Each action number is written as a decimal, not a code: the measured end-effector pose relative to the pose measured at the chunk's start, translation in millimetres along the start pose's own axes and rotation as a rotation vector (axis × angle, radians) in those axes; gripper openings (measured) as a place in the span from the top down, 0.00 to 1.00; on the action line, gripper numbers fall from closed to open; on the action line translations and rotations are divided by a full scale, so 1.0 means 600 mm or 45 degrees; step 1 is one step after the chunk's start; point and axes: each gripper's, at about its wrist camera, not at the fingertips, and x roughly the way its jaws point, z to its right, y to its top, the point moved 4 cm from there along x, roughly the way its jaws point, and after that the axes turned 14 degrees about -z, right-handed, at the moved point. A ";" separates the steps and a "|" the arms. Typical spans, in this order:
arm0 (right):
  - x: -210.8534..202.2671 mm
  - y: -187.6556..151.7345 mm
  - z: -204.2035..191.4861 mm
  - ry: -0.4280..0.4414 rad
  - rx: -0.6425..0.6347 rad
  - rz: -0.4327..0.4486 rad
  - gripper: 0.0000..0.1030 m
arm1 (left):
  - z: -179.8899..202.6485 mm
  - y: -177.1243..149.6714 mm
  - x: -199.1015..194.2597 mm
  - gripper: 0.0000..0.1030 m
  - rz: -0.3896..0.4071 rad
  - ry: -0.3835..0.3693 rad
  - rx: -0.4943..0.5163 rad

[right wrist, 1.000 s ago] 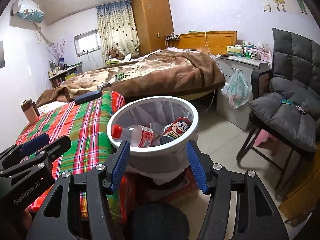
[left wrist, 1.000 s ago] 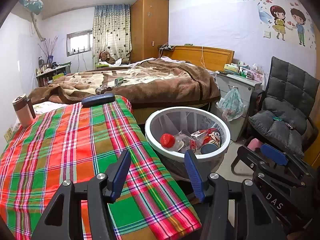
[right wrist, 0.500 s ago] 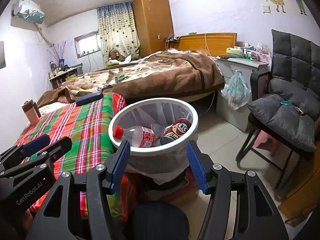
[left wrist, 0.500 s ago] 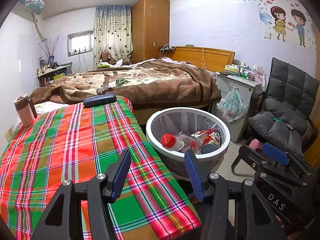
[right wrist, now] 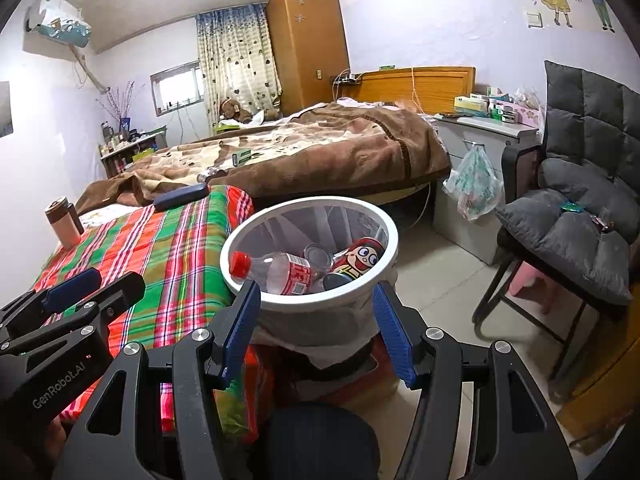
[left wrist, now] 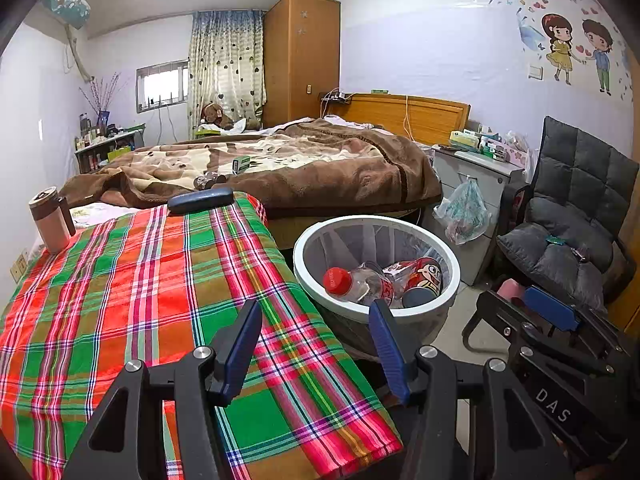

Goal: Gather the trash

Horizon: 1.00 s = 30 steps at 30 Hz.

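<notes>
A white-rimmed trash bin (left wrist: 450, 256) (right wrist: 390, 236) stands on the floor beside the plaid-covered table (left wrist: 120, 288) (right wrist: 168, 248). In it lie a clear plastic bottle with a red cap (left wrist: 356, 284) (right wrist: 276, 270), a red cartoon can (left wrist: 424, 276) (right wrist: 358, 258) and a silver can (right wrist: 318, 254). My left gripper (left wrist: 316, 344) is open and empty above the table's right edge, short of the bin. My right gripper (right wrist: 316, 328) is open and empty just in front of the bin; it also shows in the left wrist view (left wrist: 548, 312).
A dark case (left wrist: 200, 200) and a brown tumbler (left wrist: 50, 220) stand at the table's far end. Behind is a bed with a brown blanket (left wrist: 300, 164). A grey padded chair (right wrist: 576, 216), a grey cabinet (right wrist: 480, 144) and a hanging plastic bag (right wrist: 474, 184) are at the right.
Both views have shifted only slightly; the bin sits a touch farther in the right wrist view. Both grippers stay open and empty.
</notes>
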 end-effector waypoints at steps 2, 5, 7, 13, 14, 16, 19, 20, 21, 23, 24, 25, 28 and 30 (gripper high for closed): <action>-0.001 0.001 -0.001 -0.002 -0.002 0.004 0.42 | 0.000 0.001 0.000 0.46 0.001 0.001 0.001; -0.002 0.002 -0.002 -0.002 -0.004 0.007 0.42 | 0.000 0.001 0.000 0.46 0.002 0.001 0.000; -0.002 0.002 -0.001 -0.001 -0.004 0.007 0.42 | 0.000 0.001 0.000 0.46 0.002 0.002 0.002; -0.003 0.002 -0.001 -0.002 -0.005 0.007 0.42 | 0.000 0.000 -0.001 0.46 0.002 0.005 -0.002; -0.003 0.002 -0.001 -0.001 -0.003 0.006 0.42 | 0.000 0.000 -0.002 0.46 0.002 0.005 -0.003; -0.003 0.002 -0.001 0.000 -0.003 0.008 0.42 | 0.000 0.000 -0.002 0.46 0.001 0.006 0.000; -0.003 0.001 -0.001 0.000 -0.007 0.007 0.42 | 0.000 0.000 -0.002 0.46 0.001 0.003 -0.002; -0.003 0.002 -0.001 -0.001 -0.007 0.006 0.42 | -0.001 0.000 -0.001 0.46 0.000 0.004 -0.002; -0.003 0.001 -0.001 0.000 -0.005 0.007 0.42 | -0.001 0.000 -0.001 0.46 0.001 0.003 -0.002; -0.003 0.001 -0.002 -0.001 -0.006 0.008 0.42 | -0.001 0.000 -0.002 0.46 0.001 0.003 -0.003; -0.003 0.001 -0.002 -0.002 -0.005 0.007 0.42 | -0.001 0.000 -0.001 0.46 0.000 0.003 -0.002; -0.003 0.001 -0.002 0.000 -0.005 0.008 0.42 | -0.001 0.000 -0.001 0.46 0.000 0.004 -0.002; -0.003 0.001 -0.003 -0.001 -0.008 0.006 0.42 | -0.001 0.000 -0.002 0.46 -0.001 0.003 -0.004; -0.004 0.001 -0.002 0.000 -0.004 0.010 0.42 | -0.001 0.000 -0.002 0.46 0.003 0.004 -0.002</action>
